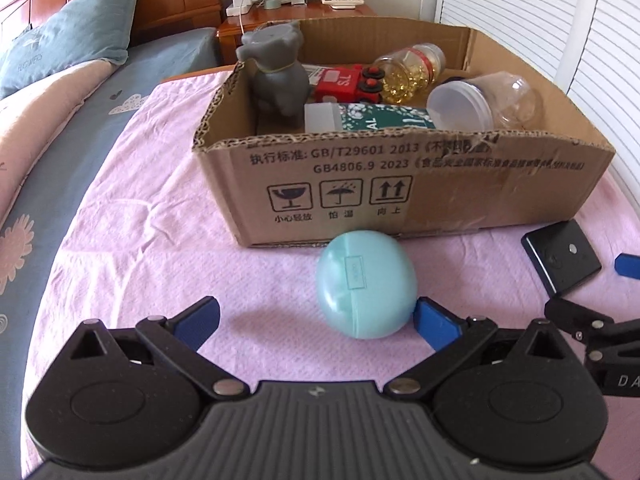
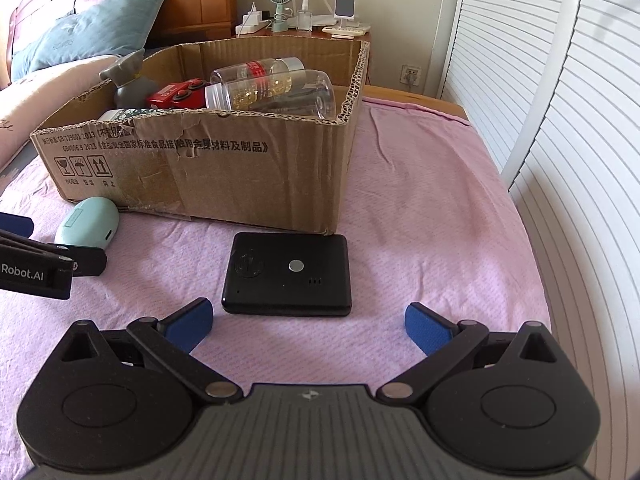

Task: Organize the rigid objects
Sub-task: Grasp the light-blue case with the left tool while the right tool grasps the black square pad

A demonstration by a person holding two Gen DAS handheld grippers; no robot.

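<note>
Left tongs (image 1: 318, 322) wide open, holding nothing. Teal case (image 1: 366, 284) sits at 1 o'clock, touching the right pad (image 1: 436, 326); left pad well clear. Shift right to centre it before closing, since the round shell will likely squirt sideways if pinched off-centre.

Right tongs (image 2: 308, 326) also wide open and empty. Flat black box (image 2: 288, 274) lies at 12 o'clock, just ahead of the pads, on the pink cloth (image 2: 440, 208). Low profile, so come down and grip the side edges.

Cardboard box (image 1: 400, 184) sits at 12 o'clock beyond both, already part-filled.
</note>
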